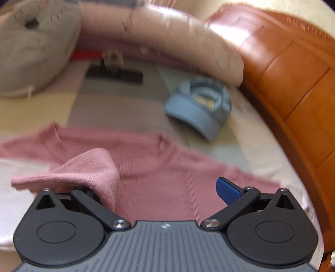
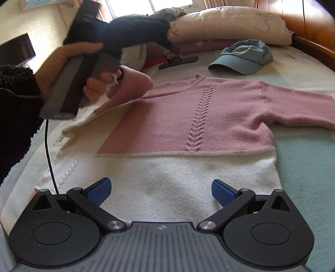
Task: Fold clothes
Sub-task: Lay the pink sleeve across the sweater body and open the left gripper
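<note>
Sweater: pink and white sweater [image 2: 188,117] lies flat on the bed [image 2: 303,167], centre of the right wrist frame.
Left tongs [image 1: 167,188]: spread wide, pink sleeve [image 1: 83,171] draped over the left finger, lower left.
Right tongs [image 2: 161,192]: spread, empty, above the white hem.
Cap: blue cap [image 2: 242,56], upper right, near the pillow [image 2: 230,23].

Daylight from the window [image 2: 167,6] glares; left wrist view motion-blurred, fisheye edges curved.

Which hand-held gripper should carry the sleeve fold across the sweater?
Left. The left hand-held gripper already has the pink sleeve draped over one finger. The right hand-held gripper is open, empty, over the white hem.
</note>
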`<state>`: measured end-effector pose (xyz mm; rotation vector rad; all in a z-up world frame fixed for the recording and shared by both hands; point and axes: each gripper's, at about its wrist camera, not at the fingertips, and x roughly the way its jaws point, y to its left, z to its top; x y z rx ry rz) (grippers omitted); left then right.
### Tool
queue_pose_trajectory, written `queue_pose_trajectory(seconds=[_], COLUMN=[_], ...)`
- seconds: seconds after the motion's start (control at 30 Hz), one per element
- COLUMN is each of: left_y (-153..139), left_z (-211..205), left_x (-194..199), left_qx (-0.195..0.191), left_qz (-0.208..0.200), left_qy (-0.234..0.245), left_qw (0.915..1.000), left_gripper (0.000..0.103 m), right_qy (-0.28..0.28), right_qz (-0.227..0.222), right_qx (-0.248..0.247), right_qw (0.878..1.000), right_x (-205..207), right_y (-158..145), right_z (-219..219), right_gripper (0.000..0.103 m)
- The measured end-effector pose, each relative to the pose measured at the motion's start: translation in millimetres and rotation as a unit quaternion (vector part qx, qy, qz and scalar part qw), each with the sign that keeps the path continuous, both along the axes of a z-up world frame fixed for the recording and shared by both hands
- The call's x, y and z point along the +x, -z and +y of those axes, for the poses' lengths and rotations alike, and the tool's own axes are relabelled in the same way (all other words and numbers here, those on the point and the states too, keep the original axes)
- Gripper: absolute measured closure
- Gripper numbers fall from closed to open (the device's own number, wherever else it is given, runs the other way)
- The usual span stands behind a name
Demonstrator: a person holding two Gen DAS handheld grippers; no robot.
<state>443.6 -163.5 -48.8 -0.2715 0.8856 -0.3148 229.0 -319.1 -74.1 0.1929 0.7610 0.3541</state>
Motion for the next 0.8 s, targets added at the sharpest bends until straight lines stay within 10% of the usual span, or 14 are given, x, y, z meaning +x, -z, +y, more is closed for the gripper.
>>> queue_pose_trajectory(seconds=[0.4,0.8], left_y=[25.3,12.5], left_z=[20.3,16.1], left_x=[-33.7,-23.3], left_qx=[-0.036,-0.090], left_qz=[0.032,-0.020], left_qy=[0.012,0.001], left_qw=[0.9988,0.9957], left_gripper=[0.001,0.001], right_qy=[0.013,0.015], right_qz=[0.004,0.009], right_qx=[0.002,-0.012], right_qw=[1.000,1.000], right_x=[-1.0,1.5], right_y=[-1.4,2.5], right_z=[-4.7,-0.6], right_gripper=[0.000,0.000])
